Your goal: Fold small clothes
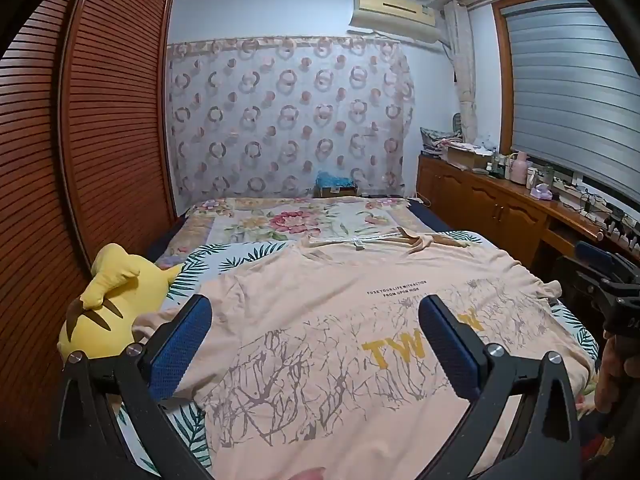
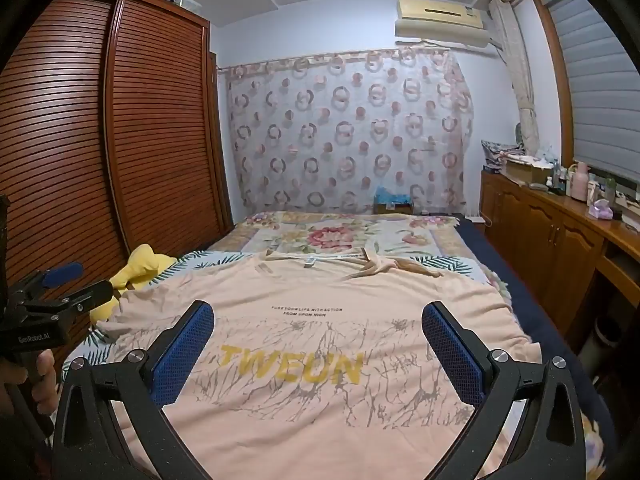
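Observation:
A peach T-shirt (image 1: 340,308) (image 2: 320,320) lies spread flat on the bed, collar at the far end, yellow "TWEUN" lettering and a grey branch print facing up. My left gripper (image 1: 316,312) hovers open above its near left part, blue pads wide apart with nothing between them. My right gripper (image 2: 318,316) hovers open above the shirt's middle, also holding nothing. In the left wrist view the right gripper (image 1: 608,280) shows at the right edge. In the right wrist view the left gripper (image 2: 76,280) shows at the left edge, held by a hand (image 2: 40,380).
A yellow plush toy (image 1: 108,304) (image 2: 140,268) lies at the bed's left side by the slatted wardrobe (image 1: 100,120). A leaf-print sheet (image 1: 240,252) and a floral blanket (image 2: 340,236) cover the bed. A cluttered wooden cabinet (image 2: 560,232) runs along the right wall.

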Available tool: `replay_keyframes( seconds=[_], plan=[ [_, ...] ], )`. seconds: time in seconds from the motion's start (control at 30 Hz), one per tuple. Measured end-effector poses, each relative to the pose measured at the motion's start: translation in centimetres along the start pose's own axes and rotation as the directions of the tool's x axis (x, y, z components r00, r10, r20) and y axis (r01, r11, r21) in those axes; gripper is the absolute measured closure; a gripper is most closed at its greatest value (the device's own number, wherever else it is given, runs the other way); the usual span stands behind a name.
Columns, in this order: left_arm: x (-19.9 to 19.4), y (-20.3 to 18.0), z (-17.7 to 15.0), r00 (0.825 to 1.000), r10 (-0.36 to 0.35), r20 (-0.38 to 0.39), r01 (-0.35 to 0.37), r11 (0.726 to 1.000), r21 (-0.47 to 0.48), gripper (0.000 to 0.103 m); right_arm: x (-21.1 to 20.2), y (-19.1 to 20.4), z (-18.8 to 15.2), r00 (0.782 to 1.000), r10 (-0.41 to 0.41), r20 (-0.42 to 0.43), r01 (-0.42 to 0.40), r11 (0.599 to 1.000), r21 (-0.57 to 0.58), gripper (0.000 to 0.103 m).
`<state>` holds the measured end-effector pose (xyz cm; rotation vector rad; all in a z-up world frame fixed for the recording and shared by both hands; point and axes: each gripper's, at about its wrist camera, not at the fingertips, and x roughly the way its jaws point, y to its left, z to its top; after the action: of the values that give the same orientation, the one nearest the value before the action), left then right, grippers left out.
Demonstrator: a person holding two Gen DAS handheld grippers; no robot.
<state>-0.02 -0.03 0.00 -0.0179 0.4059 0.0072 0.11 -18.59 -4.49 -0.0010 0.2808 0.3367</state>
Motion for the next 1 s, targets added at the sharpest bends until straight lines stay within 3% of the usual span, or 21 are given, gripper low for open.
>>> replay_keyframes(
  seconds=[1.0],
  plan=[
    [-0.14, 0.49, 0.18, 1.000, 0.005, -0.011, -0.005, 1.000, -0.004, 0.000, 0.05, -0.03, 0.02, 1.000, 0.006, -0.008, -0.005, 1.000, 0.009, 0.000]
  ],
)
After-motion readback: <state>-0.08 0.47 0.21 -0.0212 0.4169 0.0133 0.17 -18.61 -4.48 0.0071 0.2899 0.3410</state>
